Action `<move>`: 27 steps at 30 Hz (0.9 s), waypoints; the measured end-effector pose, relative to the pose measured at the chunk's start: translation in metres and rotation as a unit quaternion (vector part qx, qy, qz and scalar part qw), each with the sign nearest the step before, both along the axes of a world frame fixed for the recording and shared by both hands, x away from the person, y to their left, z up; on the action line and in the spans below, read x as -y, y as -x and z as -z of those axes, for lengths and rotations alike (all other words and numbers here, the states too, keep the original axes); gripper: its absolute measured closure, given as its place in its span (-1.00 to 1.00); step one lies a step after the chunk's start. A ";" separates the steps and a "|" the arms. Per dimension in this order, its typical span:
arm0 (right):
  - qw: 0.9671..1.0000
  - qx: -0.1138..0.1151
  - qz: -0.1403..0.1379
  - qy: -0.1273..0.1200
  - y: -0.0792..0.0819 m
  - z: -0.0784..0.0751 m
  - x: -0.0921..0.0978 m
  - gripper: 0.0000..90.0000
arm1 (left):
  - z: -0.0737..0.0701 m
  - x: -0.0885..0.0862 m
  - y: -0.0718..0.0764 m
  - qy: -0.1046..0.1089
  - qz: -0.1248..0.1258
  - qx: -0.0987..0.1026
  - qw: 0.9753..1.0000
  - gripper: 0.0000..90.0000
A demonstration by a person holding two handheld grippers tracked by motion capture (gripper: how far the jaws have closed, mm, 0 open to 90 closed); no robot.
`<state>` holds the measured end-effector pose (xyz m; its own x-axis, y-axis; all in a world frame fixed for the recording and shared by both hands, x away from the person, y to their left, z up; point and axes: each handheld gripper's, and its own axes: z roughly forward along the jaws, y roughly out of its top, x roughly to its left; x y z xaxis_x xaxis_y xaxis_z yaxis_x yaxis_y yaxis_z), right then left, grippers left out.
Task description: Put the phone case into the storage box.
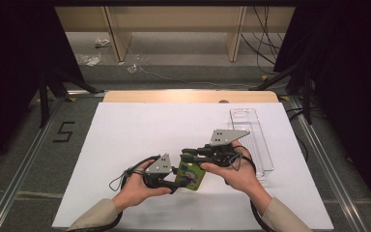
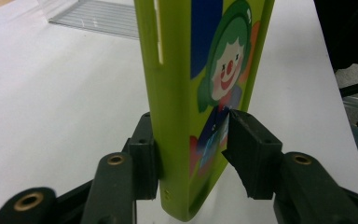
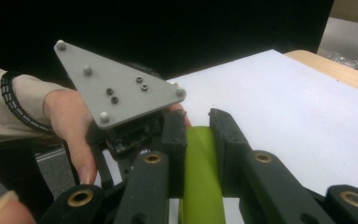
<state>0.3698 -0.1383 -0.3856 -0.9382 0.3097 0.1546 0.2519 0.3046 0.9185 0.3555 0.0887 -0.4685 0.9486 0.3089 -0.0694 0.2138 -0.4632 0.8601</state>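
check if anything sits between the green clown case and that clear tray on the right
Nothing visible does. The green clown case is held by both the left gripper and right gripper, and only bare white table lies between it and the clear tray.

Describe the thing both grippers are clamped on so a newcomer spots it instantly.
Start at the white table sheet; near its front edge the left gripper and the right gripper meet. Between them is a flat lime-green plastic phone case printed with a green-haired, red-nosed clown. Its neighbour, the clear ribbed plastic tray to the right, is colourless and lies untouched on the sheet.
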 end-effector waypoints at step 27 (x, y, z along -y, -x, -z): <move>1.000 -0.012 -0.014 -0.020 -0.001 0.001 -0.001 0.73 | -0.007 -0.005 0.000 -0.001 -0.026 -0.050 0.998 0.71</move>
